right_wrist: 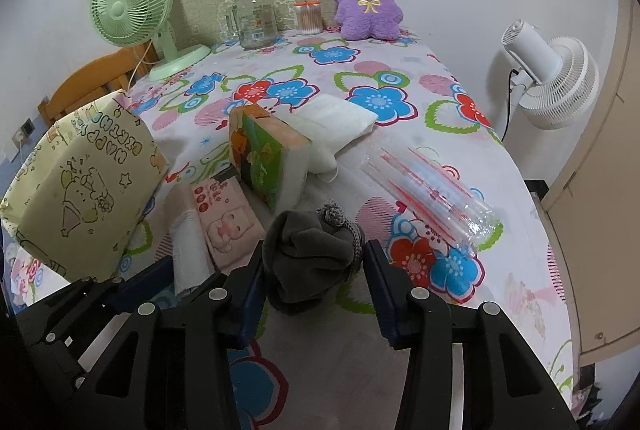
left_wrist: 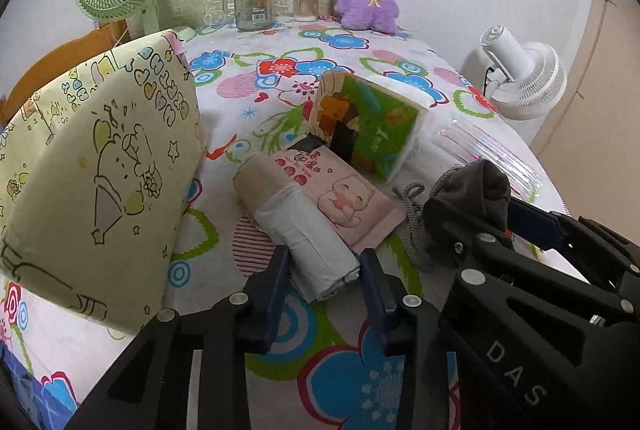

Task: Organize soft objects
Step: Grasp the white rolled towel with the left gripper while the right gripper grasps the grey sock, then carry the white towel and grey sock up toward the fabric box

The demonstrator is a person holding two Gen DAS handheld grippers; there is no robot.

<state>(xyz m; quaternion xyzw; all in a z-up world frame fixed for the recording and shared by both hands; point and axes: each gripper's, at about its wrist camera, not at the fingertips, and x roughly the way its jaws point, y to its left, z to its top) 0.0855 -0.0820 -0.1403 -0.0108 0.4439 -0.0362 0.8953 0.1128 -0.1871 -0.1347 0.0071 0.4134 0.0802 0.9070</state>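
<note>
My left gripper [left_wrist: 324, 270] is open, its fingers on either side of a pale rolled bag bundle [left_wrist: 304, 230] lying on the flowered tablecloth. A pink wet-wipes pack [left_wrist: 340, 194] lies against the roll. My right gripper [right_wrist: 314, 270] is open around a grey knit pouch with a cord [right_wrist: 312, 250]; it also shows in the left wrist view [left_wrist: 468, 206]. A green tissue pack [right_wrist: 268, 154] stands behind, with a white folded cloth [right_wrist: 332, 122] beyond it. A purple plush toy [right_wrist: 366, 0] sits at the far edge.
A pale yellow gift box [left_wrist: 96, 166] stands at the left. A sleeve of clear plastic cups [right_wrist: 432, 190] lies at the right. A green fan [right_wrist: 128, 10], a glass jar [right_wrist: 254, 14] and a swab jar [right_wrist: 308, 16] stand at the back. A white fan [right_wrist: 552, 82] stands off the table.
</note>
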